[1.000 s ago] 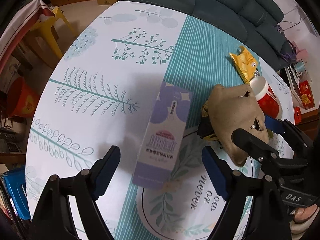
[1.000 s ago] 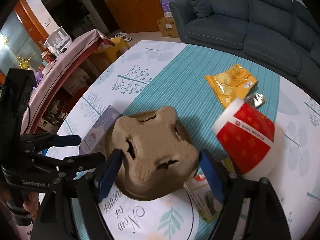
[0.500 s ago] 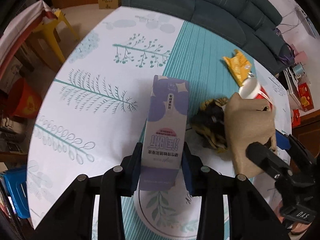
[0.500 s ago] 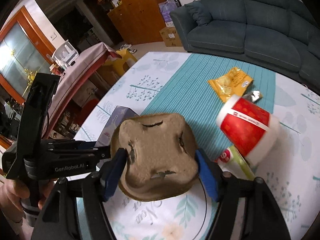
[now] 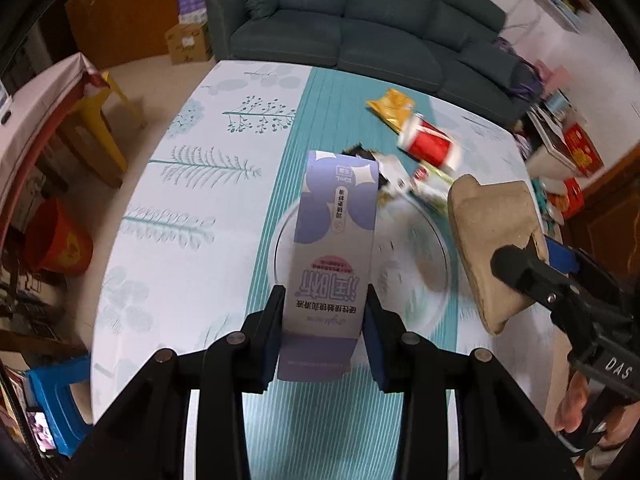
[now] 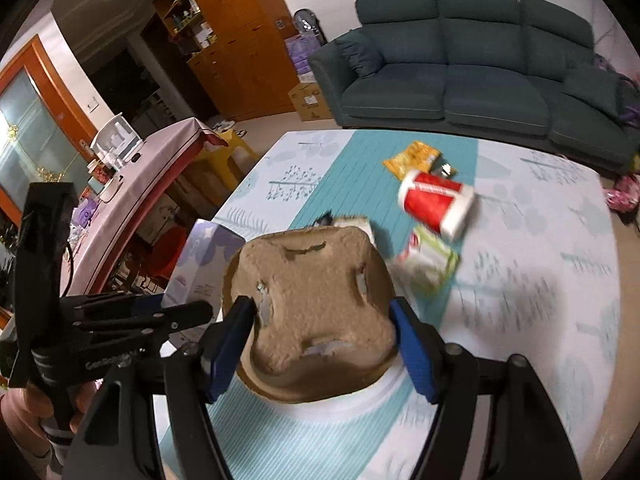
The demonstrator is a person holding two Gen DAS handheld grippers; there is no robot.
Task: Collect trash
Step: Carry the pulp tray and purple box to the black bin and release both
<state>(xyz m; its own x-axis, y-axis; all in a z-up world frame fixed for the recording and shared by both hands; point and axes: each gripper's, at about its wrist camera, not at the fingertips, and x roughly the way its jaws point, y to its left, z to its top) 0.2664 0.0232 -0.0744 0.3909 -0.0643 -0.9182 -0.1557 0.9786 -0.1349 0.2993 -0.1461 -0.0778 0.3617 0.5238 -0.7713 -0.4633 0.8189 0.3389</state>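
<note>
My left gripper (image 5: 325,320) is shut on a tall purple carton (image 5: 334,248), held clear above the table (image 5: 192,208). My right gripper (image 6: 322,334) is shut on a brown pulp cup carrier (image 6: 316,300), also lifted off the table; its pads press the carrier's two sides. In the left wrist view the carrier (image 5: 492,240) hangs at the right with the right gripper's black finger on it. The purple carton (image 6: 202,264) shows at the left of the right wrist view. On the table lie a red paper cup (image 6: 436,204), a yellow snack bag (image 6: 412,158) and a green-white wrapper (image 6: 428,258).
A dark wrapper and a white scrap (image 5: 384,168) lie on the teal cloth stripe. A dark sofa (image 6: 460,80) stands beyond the table. A yellow stool (image 5: 96,120), a red bucket (image 5: 56,240) and a blue stool (image 5: 52,396) stand off the table's left edge.
The left gripper closed on the purple carton and the right on the pulp carrier. Both then rose and drew back from the table with their loads, uncovering wrappers beneath the carrier.
</note>
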